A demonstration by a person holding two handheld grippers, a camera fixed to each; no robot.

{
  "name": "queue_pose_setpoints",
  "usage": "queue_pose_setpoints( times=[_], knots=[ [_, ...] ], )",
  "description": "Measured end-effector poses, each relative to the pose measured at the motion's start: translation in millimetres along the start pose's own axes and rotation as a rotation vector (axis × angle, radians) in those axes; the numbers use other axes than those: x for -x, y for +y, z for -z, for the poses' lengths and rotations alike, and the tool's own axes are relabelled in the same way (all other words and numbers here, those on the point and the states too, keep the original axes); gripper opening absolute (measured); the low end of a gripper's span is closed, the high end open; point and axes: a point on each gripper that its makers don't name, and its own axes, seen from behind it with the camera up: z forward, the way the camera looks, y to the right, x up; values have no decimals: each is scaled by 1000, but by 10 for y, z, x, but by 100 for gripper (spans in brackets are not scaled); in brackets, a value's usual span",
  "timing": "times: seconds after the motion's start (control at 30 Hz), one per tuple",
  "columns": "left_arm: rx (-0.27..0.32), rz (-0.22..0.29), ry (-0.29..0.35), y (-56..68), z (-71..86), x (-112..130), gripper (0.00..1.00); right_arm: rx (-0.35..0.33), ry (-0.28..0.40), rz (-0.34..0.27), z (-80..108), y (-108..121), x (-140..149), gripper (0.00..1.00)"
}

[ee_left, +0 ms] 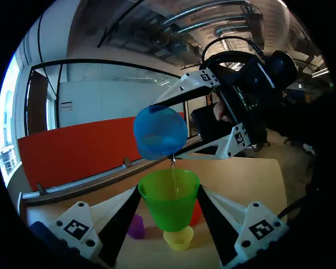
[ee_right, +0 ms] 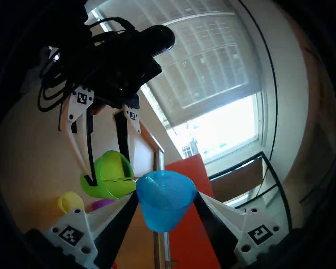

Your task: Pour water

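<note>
In the left gripper view, your left gripper (ee_left: 168, 190) has its jaws pinching the green cup (ee_left: 170, 210), one on each side of the wall just under the rim. The cup stands upright with its mouth open. Just past its base a yellow cup (ee_left: 178, 237) sits on the table (ee_left: 253, 175), and a purple cup (ee_left: 135, 226) sits to the left of it. A red thing (ee_left: 196, 216) peeks out behind the green cup's right side, too hidden to name. You cannot tell from here whether the green cup's base touches the table.

Just above the green cup hangs the blue cup (ee_left: 161, 130), tipped over so its lip is lowest over the green mouth. A thin stream of water (ee_left: 174, 177) runs from that lip down into the green cup. Your right gripper (ee_left: 168, 130) holds the blue cup from the far side, one jaw above it and one below, with your hand (ee_left: 219, 112) behind on the grip.

In the right gripper view, that gripper's jaws press on both sides of the blue cup. The green cup is just beyond the blue cup's rim, up and to the left, and sits between the left gripper's jaws.

Farther off, a red panel (ee_left: 78, 148) runs behind the table. A bright window (ee_right: 213, 130) lies beyond it.
</note>
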Motion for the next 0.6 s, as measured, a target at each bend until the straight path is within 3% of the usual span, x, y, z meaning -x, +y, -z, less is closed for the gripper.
queue_pose_setpoints(
  times=[0.6],
  knots=[
    [0,1,0,-13,-3,14,88,8,-4,36,-18,33,-2,92]
  ],
)
